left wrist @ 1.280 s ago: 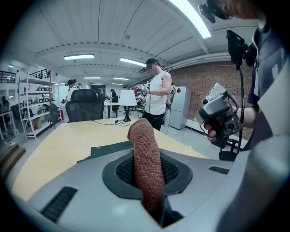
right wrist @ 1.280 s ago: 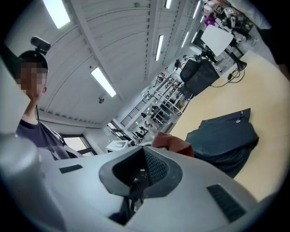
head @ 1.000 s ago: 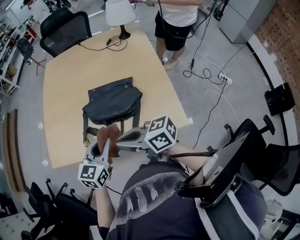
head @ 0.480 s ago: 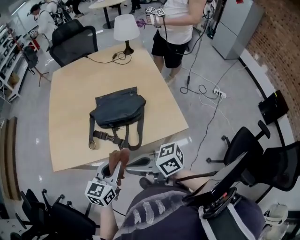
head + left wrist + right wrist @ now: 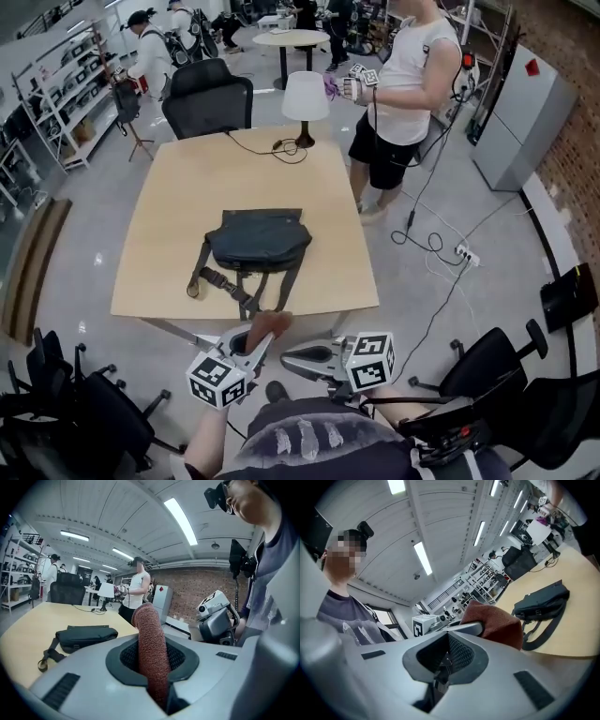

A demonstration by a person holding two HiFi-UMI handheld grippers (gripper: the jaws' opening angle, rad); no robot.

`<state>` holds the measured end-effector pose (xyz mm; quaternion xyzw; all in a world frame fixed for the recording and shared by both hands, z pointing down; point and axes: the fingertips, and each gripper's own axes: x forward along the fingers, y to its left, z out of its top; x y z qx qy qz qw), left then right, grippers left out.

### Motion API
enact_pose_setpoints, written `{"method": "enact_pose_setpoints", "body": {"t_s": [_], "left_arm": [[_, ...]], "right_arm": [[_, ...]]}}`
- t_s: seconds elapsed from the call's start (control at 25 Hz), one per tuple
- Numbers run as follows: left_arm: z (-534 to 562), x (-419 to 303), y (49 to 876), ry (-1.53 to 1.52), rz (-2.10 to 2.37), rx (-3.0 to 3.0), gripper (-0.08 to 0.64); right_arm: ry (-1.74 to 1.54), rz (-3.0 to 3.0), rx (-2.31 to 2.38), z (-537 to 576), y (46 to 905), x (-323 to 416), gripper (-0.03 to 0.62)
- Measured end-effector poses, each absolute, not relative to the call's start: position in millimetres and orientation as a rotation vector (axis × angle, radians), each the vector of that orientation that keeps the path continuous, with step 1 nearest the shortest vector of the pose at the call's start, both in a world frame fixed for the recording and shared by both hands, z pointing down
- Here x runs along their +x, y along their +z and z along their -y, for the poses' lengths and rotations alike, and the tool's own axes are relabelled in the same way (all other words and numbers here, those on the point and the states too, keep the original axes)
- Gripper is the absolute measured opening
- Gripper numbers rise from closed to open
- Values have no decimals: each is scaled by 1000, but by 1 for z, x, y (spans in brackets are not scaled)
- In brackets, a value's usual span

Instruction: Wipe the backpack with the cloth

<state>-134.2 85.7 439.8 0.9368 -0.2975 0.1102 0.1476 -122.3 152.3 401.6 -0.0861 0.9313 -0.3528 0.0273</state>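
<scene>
The dark backpack [image 5: 259, 241] lies flat on the wooden table [image 5: 178, 216], its straps trailing toward the near edge. My left gripper [image 5: 255, 339] is held in front of that edge, off the table, shut on a brown cloth [image 5: 269, 324]. In the left gripper view the cloth [image 5: 151, 651] stands up between the jaws, with the backpack [image 5: 86, 637] well ahead. My right gripper [image 5: 292, 355] hangs just right of the left one, shut with nothing in it. The right gripper view shows the cloth [image 5: 496, 623] beside it and the backpack [image 5: 541, 601] farther off.
A white lamp [image 5: 306, 97] with its cable stands at the table's far edge. A person [image 5: 403, 84] with grippers stands at the far right corner. Office chairs [image 5: 206, 94] ring the table, and a power strip [image 5: 466, 255] with cables lies on the floor to the right.
Both grippers have drawn back from the backpack and past the table's near edge. The view has pulled away, so the table sits farther off. The cloth stays in the left gripper.
</scene>
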Motion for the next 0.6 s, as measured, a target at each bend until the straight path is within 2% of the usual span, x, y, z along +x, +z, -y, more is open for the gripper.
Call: {"method": "enact_pose_setpoints", "body": {"t_s": [0.32, 0.6], "left_arm": [[-139, -34, 440, 356, 798, 2711, 55], [-200, -8, 463, 464, 828, 2623, 55]], "right_arm": [[-1208, -2724, -254, -192, 407, -26, 2], [-1417, -2582, -157, -243, 440, 6, 2]]}}
